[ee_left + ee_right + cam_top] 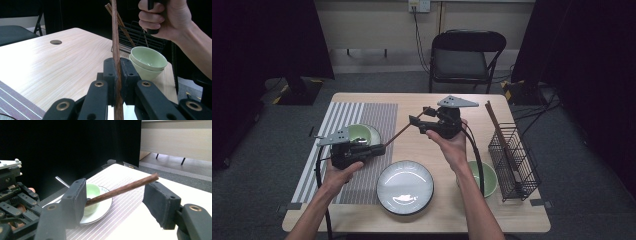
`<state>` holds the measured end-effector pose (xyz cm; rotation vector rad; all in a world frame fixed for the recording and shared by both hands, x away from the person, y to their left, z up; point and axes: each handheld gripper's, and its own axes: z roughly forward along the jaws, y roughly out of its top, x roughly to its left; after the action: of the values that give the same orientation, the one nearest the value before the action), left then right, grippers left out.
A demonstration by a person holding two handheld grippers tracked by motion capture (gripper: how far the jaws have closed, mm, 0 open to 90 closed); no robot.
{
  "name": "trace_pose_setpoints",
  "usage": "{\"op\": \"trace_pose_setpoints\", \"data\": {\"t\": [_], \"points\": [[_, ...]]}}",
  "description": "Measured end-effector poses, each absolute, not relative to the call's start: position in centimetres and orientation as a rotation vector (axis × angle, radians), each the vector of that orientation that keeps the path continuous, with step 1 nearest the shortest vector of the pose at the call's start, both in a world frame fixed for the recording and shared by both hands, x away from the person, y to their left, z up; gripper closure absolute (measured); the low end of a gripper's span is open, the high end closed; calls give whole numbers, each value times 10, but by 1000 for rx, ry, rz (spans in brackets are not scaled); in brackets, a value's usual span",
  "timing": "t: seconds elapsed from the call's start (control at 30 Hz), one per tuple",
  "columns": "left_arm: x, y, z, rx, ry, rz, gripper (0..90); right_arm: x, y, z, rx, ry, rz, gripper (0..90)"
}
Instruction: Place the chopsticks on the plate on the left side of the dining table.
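A long brown chopstick (404,129) hangs in the air between my two grippers, slanting up to the right. My left gripper (379,148) is shut on its lower end; in the left gripper view the pads (110,72) press on the stick (115,37) from both sides. My right gripper (424,117) stands at the stick's upper end with its jaws wide apart. In the right gripper view the chopstick (125,188) runs across the gap between the open jaws of that gripper (117,195), and neither pad presses on it.
A striped placemat (362,112) carries a green bowl (364,132) on a pale saucer (102,211). A white plate (405,186) lies at the front middle. Stacked green bowls (486,177) sit beside a black wire basket (514,162) holding more chopsticks (494,122). A folding chair (464,57) stands behind the table.
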<state>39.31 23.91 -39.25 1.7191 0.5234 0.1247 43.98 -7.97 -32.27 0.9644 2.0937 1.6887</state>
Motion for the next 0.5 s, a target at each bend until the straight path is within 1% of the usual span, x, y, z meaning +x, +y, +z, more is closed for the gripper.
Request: {"op": "trace_pose_setpoints", "data": {"t": [0.5], "points": [[392, 245, -391, 1722, 522, 135, 843, 443, -82, -330, 986, 2102, 1628, 340]]}}
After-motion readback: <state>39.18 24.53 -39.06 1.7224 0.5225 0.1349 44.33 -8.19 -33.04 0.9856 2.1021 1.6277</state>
